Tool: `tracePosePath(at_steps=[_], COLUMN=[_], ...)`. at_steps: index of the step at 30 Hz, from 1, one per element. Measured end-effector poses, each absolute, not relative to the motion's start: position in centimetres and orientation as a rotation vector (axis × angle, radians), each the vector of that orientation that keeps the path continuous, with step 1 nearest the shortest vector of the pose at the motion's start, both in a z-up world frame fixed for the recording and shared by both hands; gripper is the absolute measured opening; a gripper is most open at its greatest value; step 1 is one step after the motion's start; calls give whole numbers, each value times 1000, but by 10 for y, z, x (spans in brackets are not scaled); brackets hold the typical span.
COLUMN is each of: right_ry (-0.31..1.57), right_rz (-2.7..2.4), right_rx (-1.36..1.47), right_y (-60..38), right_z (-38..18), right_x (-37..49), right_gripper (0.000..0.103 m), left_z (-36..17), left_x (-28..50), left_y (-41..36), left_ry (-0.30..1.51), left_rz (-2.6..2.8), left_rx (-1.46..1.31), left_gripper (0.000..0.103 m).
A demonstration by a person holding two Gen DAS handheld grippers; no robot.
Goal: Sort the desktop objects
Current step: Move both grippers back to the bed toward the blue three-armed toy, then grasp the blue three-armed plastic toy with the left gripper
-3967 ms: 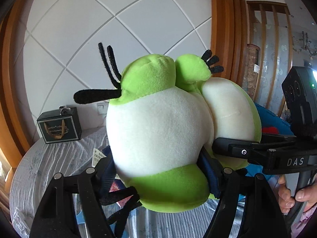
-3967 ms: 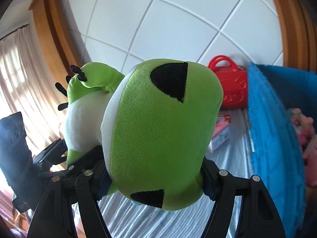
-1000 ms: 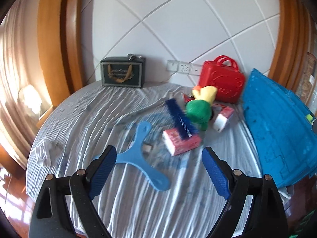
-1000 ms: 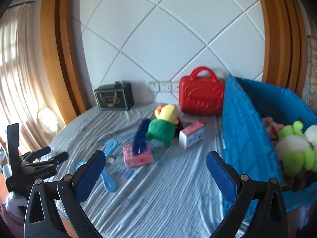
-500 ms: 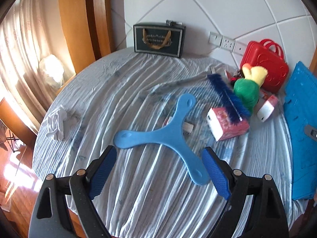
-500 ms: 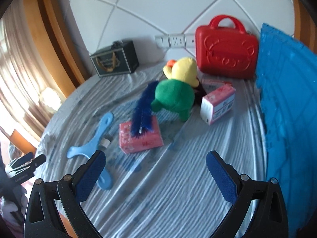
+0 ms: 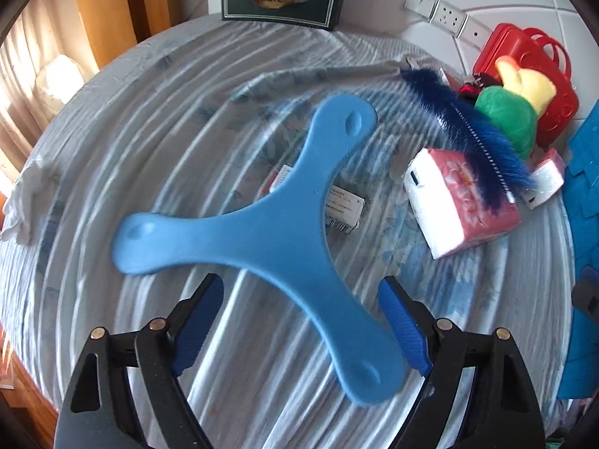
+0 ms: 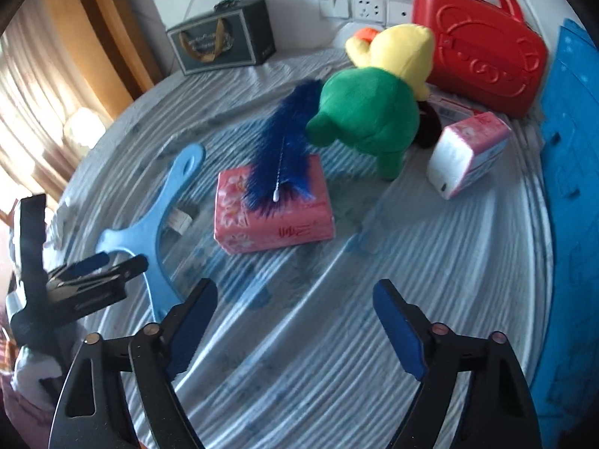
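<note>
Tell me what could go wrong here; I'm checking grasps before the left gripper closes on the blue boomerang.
The left gripper is open astride one arm of the blue boomerang, which lies flat on the wrinkled tablecloth; the fingers may pinch cloth. A small card tucked under it could get dragged along.

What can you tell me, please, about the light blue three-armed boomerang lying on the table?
The boomerang is one flat, light blue piece, seemingly plastic or foam, with three rounded arms, each with a small oval dimple near its tip. It lies flat on the striped tablecloth, partly covering a small printed card. The open left gripper hovers with its near arm between the pads; contact isn't evident.
</note>
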State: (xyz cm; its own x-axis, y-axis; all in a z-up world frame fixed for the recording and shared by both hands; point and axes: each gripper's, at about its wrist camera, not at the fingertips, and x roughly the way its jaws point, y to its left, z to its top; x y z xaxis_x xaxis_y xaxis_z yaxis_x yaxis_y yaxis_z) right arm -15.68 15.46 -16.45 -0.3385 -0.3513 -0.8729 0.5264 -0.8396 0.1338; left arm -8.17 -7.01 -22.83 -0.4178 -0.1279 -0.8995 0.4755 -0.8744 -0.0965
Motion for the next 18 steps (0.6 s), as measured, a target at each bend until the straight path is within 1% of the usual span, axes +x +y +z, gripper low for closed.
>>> tracePosePath(at_steps=[1,2,3,4,5,7,9,12,15,16,17,18], right_ry=[237,236,234,233,235,249,275,318,329,320,315,313], right_rz=[-2181,-2169,-2140,-2120,-2095,-2043,-1993,-1959,-1966,-1969,-1974,-1991], right_rx=[1374,1377,1384,1386,1383,1367,1334,1297,1287,1293,1298,1307], right_y=[150,147,141,137,130,113,92,64,53,54,56,60], right_z=[-168,-170,-174,-176,-179,-181,-181,-182,-182,-181,-181,-181], right_x=[-157,-157,-156,-155,-154,-152,-149,-148,-149,-150,-152,-155], right_gripper=[79,74,67,63,60,60,60,60,60,60,61,63], left_z=[-235,-244,-248,-247,-245,-241,-238,-238,-228,-224,-223,-222], left_x=[-87,-91,-91,-87,-83,-77,-71,-62,-60,-63,-66,-71], left_y=[-69,-70,-72,-76,-79,-88,-102,-122,-121,-115,-112,-105], left_ry=[465,460,463,491,490,465,434,542,626,638,638,632], left_rz=[-2318,-2296,-2287,-2309,-2320,-2316,-2282,-2271,-2312,-2333,-2344,-2356], left_rx=[1444,1464,1459,1427,1405,1387,1373,1397,1367,1370,1376,1381], left_gripper=[76,61,60,56,44,36,36,35,36,40,49,54])
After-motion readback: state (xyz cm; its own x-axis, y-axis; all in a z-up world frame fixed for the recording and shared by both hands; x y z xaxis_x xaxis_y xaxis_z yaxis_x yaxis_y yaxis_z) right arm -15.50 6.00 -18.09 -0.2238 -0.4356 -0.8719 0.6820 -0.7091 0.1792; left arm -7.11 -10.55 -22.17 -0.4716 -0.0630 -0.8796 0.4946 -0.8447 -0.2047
